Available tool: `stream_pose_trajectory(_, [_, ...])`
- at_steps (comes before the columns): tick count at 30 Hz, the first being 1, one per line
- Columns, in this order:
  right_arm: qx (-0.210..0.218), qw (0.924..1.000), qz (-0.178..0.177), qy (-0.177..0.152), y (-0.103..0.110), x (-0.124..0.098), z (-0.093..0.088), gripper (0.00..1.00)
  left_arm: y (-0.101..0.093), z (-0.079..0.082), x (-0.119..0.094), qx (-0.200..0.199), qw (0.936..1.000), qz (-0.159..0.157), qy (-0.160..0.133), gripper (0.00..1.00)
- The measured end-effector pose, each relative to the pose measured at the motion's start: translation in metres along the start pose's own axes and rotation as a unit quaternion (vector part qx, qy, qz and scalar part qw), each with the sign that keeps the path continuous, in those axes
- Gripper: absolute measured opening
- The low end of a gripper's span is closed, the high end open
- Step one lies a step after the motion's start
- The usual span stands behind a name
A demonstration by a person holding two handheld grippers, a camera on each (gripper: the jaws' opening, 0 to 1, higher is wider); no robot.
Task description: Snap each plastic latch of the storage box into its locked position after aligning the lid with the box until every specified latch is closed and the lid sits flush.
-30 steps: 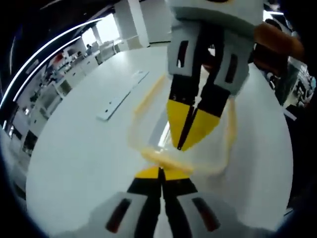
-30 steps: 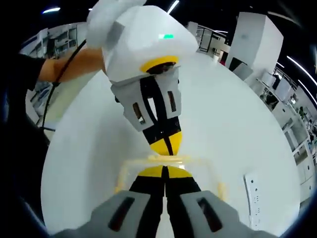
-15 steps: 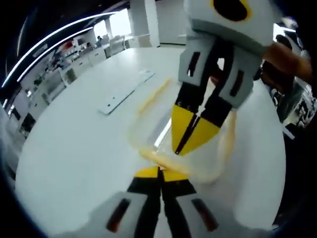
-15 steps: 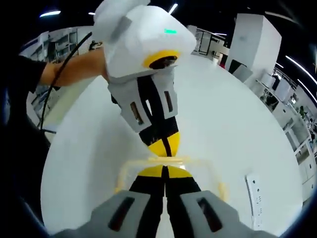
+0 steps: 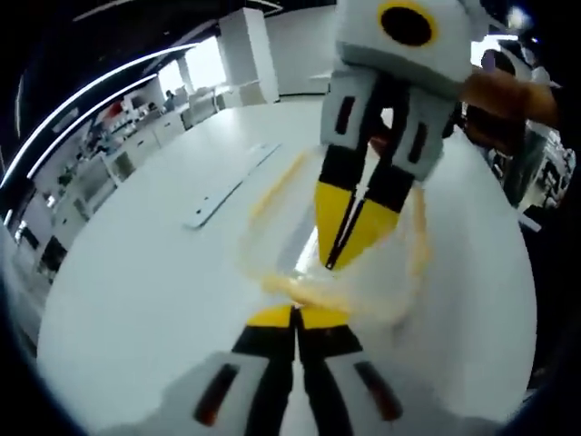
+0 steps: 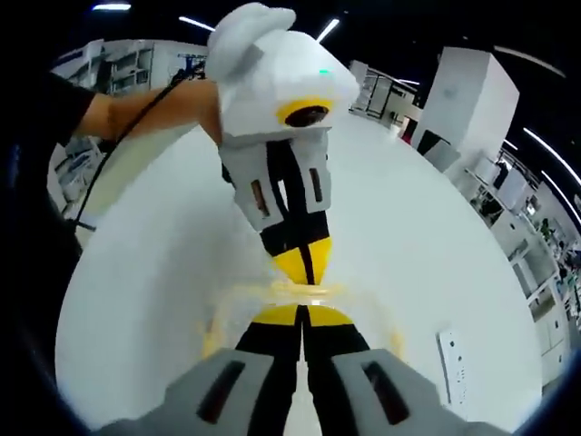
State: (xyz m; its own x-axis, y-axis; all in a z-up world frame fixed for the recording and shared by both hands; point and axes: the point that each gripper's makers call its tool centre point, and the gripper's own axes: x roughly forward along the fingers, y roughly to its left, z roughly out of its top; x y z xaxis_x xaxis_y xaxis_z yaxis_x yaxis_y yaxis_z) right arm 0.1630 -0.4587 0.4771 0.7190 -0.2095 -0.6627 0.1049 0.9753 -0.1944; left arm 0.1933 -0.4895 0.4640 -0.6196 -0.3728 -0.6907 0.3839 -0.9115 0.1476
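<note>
A clear storage box with a pale yellow rim lies on the round white table. My left gripper is shut, its yellow tips at the box's near rim. Opposite it, my right gripper points down over the box with its jaws together. In the right gripper view, the right gripper is shut at the yellow rim, and the left gripper meets it nearly tip to tip from above. Whether either presses on a latch is hidden by the tips.
A flat white strip lies on the table beside the box, also at the strip lower right. A person's hand and forearm hold the grippers. Shelving and desks stand beyond the table's edge.
Both views have shifted a little with the hands. The grippers stay shut and tip to tip over the box rim; the box itself has not visibly moved.
</note>
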Motion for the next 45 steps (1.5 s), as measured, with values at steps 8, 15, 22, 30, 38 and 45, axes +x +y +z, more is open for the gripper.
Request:
stream_pose_trajectory(8, [0.003,0.9985,-0.054,0.014,-0.031,-0.030,-0.024,0.00,0.007,0.028,-0.016,0.070,0.9952,0.041,-0.055,0.10])
stream_pose_trajectory(15, [0.025,0.9964,-0.069,0.041,-0.068,-0.042,-0.037,0.00,-0.029,0.058,-0.025,0.074,0.9890,0.027,-0.125,0.05])
stream_pose_trajectory(22, [0.041,0.9920,-0.007,0.119,-0.097,-0.032,-0.060,0.00,-0.048,0.069,0.005,0.061,0.9933,-0.017,-0.097,0.00])
stream_pose_trajectory(30, [0.042,0.9806,0.110,0.157,-0.101,-0.018,-0.076,0.00,-0.068,0.065,0.030,0.038,0.9956,-0.070,-0.048,0.00])
stream_pose_trajectory(38, [0.048,0.9746,0.177,0.129,-0.097,-0.008,-0.087,0.00,-0.070,0.072,0.035,0.013,0.9938,-0.094,-0.057,0.00])
stream_pose_trajectory(45, [0.047,0.9739,0.187,0.120,-0.097,-0.016,-0.085,0.00,-0.070,0.074,0.038,-0.006,0.9920,-0.103,-0.072,0.00])
